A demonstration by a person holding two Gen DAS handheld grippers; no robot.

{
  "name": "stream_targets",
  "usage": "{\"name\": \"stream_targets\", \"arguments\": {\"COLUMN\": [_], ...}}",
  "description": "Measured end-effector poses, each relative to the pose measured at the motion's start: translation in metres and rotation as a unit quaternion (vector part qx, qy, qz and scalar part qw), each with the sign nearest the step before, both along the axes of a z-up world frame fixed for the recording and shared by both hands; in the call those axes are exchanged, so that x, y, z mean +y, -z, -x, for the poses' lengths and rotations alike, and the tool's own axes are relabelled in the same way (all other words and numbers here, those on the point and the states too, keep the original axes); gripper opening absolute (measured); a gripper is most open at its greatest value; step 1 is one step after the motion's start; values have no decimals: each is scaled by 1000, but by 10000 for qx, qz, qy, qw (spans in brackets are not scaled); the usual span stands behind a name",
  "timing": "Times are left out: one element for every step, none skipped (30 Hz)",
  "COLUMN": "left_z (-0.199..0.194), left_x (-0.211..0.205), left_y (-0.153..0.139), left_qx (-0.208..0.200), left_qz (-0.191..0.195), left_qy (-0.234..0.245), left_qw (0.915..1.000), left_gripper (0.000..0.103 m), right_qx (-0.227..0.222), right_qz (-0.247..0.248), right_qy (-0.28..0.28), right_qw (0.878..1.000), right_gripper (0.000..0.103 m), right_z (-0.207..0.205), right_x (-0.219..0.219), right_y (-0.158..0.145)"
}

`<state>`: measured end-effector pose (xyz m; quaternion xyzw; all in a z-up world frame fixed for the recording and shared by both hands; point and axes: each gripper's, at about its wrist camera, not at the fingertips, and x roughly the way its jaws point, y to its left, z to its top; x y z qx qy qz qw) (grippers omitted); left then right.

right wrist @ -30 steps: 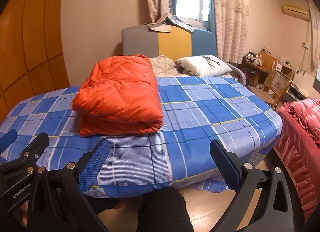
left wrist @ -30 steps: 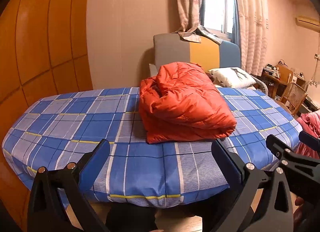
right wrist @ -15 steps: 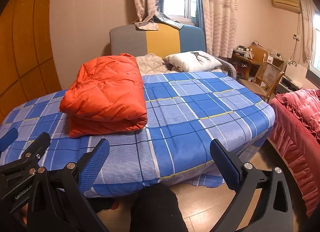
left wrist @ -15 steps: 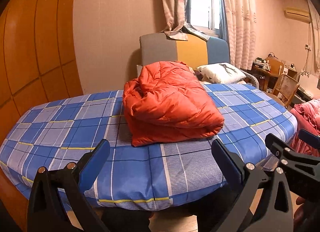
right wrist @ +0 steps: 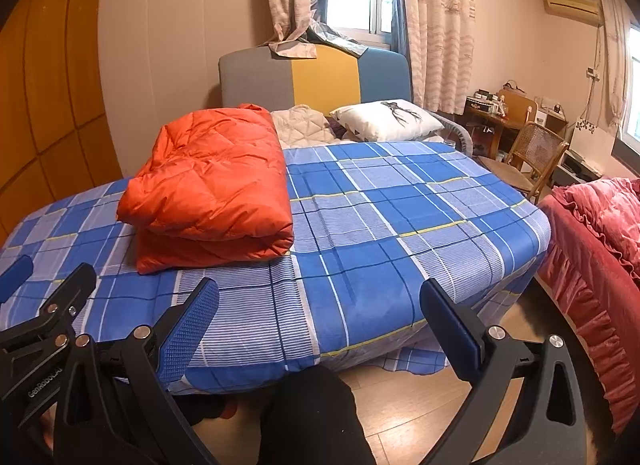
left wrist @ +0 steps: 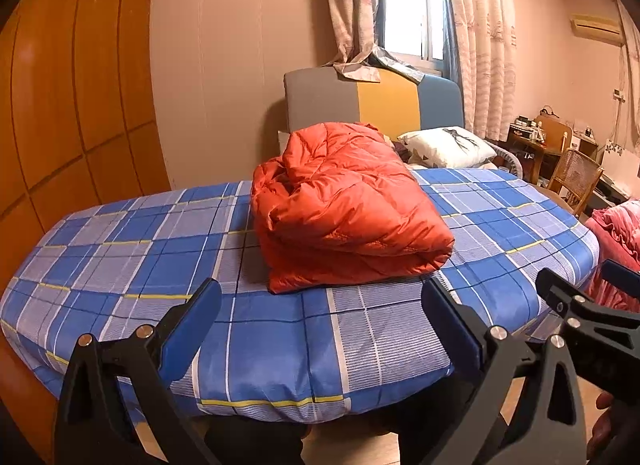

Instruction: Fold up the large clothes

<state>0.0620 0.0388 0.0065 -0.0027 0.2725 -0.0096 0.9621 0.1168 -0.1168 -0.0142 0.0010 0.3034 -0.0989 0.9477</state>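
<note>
The orange jacket (left wrist: pixel 344 209) is lying folded on the bed (left wrist: pixel 280 345), looking puffy, light and slippery, while the left gripper (left wrist: pixel 320 315) and right gripper (right wrist: pixel 319 315) are hanging wide, nearer its thick front edge.

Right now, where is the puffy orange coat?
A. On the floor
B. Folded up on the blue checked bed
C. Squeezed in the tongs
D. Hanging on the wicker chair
B: the orange coat lies folded in a bundle on the blue checked bed, and both sets of tongs, left and right, are open and holding nothing.
</note>
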Motion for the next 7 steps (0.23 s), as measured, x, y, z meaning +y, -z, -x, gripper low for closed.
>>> {"name": "stream_targets", "arguments": {"left_z": [-1,-1,-2,-3,-3,-3,-3], "left_x": [1,1,2,2,3,3,2], "left_y": [1,2,3,5,6,6,7], "left_qx": [49,79,97,123,152,157,162], "left_qz": [47,46,50,69,82,82,80], "left_qy": [-5,-45,-70,-61,-62,-67,-69], "left_qw": [10000,9999,9999,9999,9998,9998,9998], "left_gripper": [101,101,101,101,101,101,101], "right_qx": [5,13,18,22,20,15,18], "right_qz": [-7,-23,-38,-53,-52,-42,-39], "right_qy": [4,6,4,-3,-9,-19,-27], "right_qw": [10000,10000,10000,10000,10000,10000,10000], "right_gripper": [100,100,100,100,100,100,100], "right_z": [0,0,0,1,1,1,1], "right_x": [0,0,-1,-1,-1,-1,-1], "right_y": [0,0,0,1,0,0,0]}}
